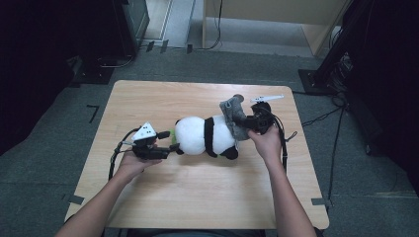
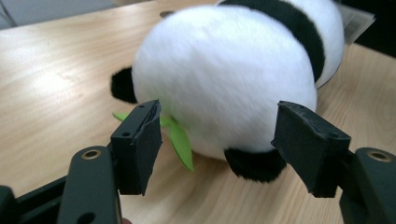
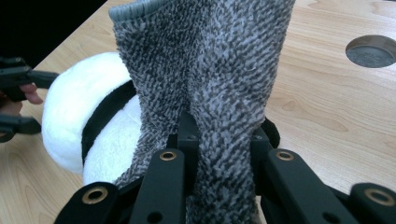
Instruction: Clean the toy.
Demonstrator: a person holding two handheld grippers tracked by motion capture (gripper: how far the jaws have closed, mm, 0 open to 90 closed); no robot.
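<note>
At mid-bench (image 1: 148,98), the plush panda (image 1: 205,136) lies on its side, and everything here is placed against it. Your left hand-held gripper (image 1: 170,147) sits just beside the panda's white rump end; in the left gripper view its jaws stand wide apart, nothing between them, with the rump (image 2: 219,74) bulging just ahead of the gap and a green leaf (image 2: 180,144) poking out from under the plush near one pad. At the panda's opposite end, your right hand-held gripper (image 1: 247,123) is clamped on a grey knitted sock (image 1: 232,116); the right gripper view shows the jaws pinching the fabric (image 3: 219,93), which stands up over the panda's body (image 3: 84,112).
</note>
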